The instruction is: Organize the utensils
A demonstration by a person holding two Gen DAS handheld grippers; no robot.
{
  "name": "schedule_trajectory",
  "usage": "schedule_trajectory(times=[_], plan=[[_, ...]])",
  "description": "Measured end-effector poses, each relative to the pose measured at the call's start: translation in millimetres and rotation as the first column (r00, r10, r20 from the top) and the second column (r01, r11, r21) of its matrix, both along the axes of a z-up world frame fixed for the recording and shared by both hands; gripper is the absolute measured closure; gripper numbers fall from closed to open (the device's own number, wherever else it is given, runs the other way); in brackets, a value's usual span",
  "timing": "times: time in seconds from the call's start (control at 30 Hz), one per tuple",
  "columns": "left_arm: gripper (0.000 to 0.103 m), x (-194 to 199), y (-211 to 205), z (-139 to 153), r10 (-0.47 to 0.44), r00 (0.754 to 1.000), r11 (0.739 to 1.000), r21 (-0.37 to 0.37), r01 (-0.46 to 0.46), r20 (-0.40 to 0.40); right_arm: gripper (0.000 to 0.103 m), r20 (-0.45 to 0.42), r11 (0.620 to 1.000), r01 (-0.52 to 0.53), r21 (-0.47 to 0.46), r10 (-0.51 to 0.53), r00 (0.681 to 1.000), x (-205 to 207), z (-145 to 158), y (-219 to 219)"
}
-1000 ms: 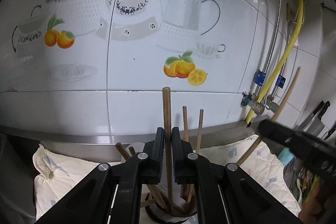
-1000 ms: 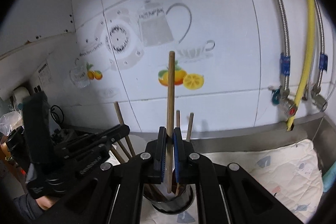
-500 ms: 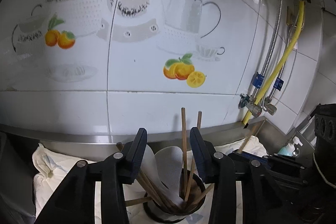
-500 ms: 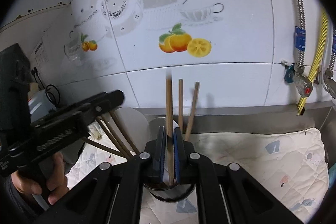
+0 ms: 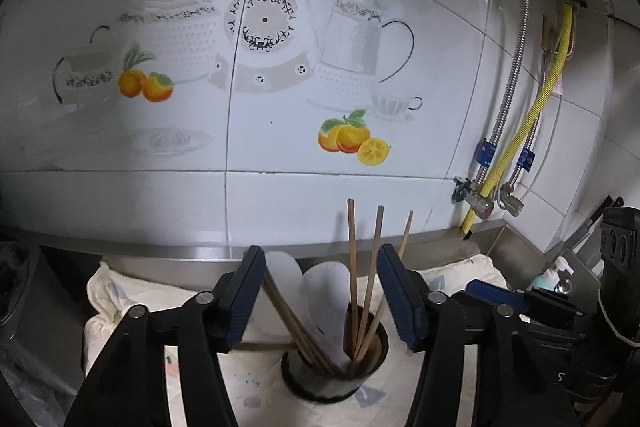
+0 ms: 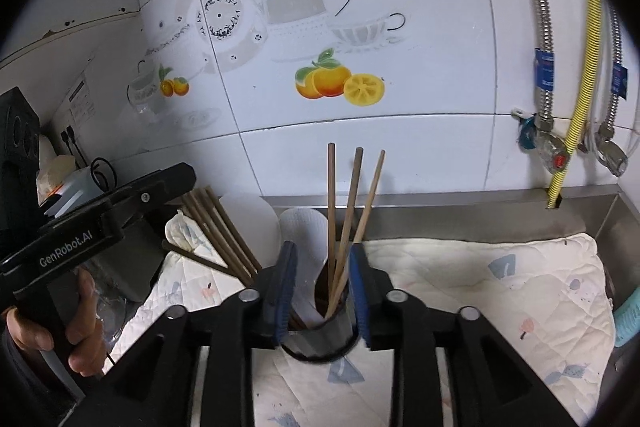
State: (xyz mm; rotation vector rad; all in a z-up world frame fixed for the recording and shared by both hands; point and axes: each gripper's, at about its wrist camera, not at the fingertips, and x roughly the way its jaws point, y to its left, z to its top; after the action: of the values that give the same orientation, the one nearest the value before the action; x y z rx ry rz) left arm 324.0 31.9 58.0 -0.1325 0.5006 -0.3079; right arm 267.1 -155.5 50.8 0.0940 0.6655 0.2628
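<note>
Dark round holder cup (image 5: 336,383) stands upright on a quilted cloth (image 6: 500,291) spread over the tabletop, close to the tiled wall (image 5: 280,195). Inside it: three wooden chopsticks (image 6: 347,227) standing nearly upright on the right side, fanned a bit at the tops, plus a bundle of brown chopsticks (image 5: 298,327) leaning out to the left, and two white translucent spatula-like blades (image 5: 328,287) behind them.

Left claw (image 5: 322,303) is spread wide w/ nothing held; its blue-padded fingers (image 5: 394,299) sit either side of the cup's contents, apart from the sticks. Right claw (image 6: 322,291) is also parted and empty-handed, fingers flanking the cup's upper part; can't tell if the pads touch the rim. In the right wrist view the left tool's black body (image 6: 96,223) shows at the left edge, gripped by a bare hand (image 6: 76,339), just beside the leaning bundle.

Around: steel ledge (image 6: 460,203) along the wall base, flexible metal hoses (image 6: 538,7) and a yellow hose (image 6: 588,67) w/ valves at right, a soap pump bottle (image 5: 550,277) far right in the left wrist view, fruit-and-teapot decals (image 5: 352,137) on the tiles. Clutter at far left is too dim to make out.
</note>
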Motion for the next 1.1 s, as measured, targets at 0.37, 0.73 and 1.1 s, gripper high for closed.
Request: schedule_trajectory(times=[0.37, 0.73, 1.1], plan=[[0.024, -64.2, 1.7, -4.1, 0.028, 0.999, 0.999, 0.042, -0.026, -0.03, 0.049, -0.007, 0.998, 0.025, -0.061, -0.026, 1.0, -49.2, 1.2, -6.0], [0.002, -133.2, -2.3, -11.7, 0.065, 0.997, 0.993, 0.104, -0.061, -0.037, 0.042, -0.041, 0.995, 0.033, -0.098, -0.037, 0.998, -98.3, -4.6, -7.0], [0.0, -184.0, 5.1, -27.1, 0.092, 0.991, 0.991, 0.11, -0.082, -0.093, 0.039, -0.051, 0.991, 0.048, -0.125, -0.055, 0.997, -141.9, -11.0, -6.6]])
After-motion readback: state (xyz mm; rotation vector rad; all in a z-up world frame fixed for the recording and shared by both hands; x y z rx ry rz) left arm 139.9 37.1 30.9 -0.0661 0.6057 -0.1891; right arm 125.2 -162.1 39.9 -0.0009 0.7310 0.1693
